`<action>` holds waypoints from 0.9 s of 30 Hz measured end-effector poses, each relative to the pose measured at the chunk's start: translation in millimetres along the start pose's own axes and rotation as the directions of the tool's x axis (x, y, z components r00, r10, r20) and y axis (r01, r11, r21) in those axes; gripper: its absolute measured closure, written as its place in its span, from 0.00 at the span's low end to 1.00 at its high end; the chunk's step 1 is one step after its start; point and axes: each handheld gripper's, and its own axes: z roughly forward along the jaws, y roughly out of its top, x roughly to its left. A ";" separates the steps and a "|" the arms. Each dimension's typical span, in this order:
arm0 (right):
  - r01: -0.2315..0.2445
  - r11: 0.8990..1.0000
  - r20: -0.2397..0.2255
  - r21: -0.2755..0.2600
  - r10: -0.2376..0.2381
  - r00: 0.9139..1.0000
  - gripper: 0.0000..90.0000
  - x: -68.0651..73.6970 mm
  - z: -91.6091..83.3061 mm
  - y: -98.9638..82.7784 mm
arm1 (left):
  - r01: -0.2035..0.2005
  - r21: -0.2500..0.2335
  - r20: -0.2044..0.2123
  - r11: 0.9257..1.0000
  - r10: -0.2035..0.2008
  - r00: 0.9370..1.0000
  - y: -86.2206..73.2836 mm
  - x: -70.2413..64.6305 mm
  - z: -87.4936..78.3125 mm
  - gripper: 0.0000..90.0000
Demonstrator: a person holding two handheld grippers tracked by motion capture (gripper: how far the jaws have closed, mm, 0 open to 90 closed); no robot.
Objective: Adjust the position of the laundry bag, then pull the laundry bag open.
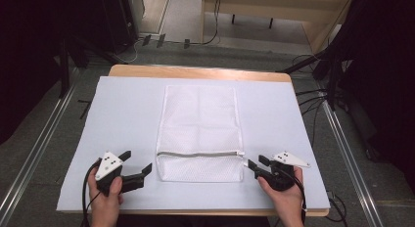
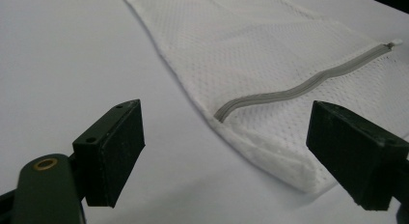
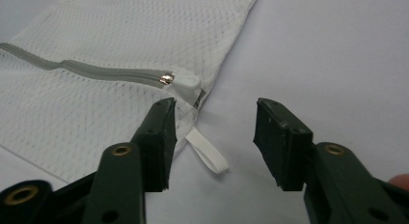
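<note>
Two tongs sit low in the high view, one either side of a white mesh laundry bag that lies flat at centre frame on a white sheet covering the table.

Left tongs: lower left of the high view, held in the person's left hand, jaws spread wide and gripping nothing. The tips point toward the bag's lower-left corner and stand just beside it, apart from the mesh. In the left gripper view that corner lies between the two black jaws, farther off, with the grey zipper running to the upper right of the frame.

Right tongs: lower right of the high view, held in the right hand, jaws parted and gripping nothing. The tips are close to the bag's right edge at the zipper end. In the right gripper view the metal zipper slider sits at upper centre, and a white loop tab hangs off the bag's edge, lying on the sheet between the jaws. Contact between left jaw and mesh cannot be judged.

Zipper appears shut along its visible length.
</note>
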 end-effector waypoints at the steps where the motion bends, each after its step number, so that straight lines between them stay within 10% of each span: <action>1: -0.001 1.000 -0.007 0.000 0.001 1.000 0.54 -0.4 1.2 0.0 | -0.001 0.002 0.012 1.000 0.001 1.000 2.3 -4.1 3.0 0.15; 8: 0.000 1.000 -0.032 0.017 0.001 0.999 0.53 2.2 10.8 0.1 | 0.010 0.015 0.108 1.000 -0.011 0.994 17.8 -28.5 27.9 0.16; 22: 0.041 0.999 -0.066 0.026 -0.039 0.997 0.54 2.4 23.2 7.2 | -0.012 0.089 0.172 0.996 -0.003 0.985 38.1 -75.3 74.0 0.24; 27: 0.061 0.997 -0.078 0.052 -0.057 0.995 0.53 3.8 29.8 6.4 | -0.012 0.103 0.145 0.995 -0.003 0.989 42.9 -92.8 92.0 0.50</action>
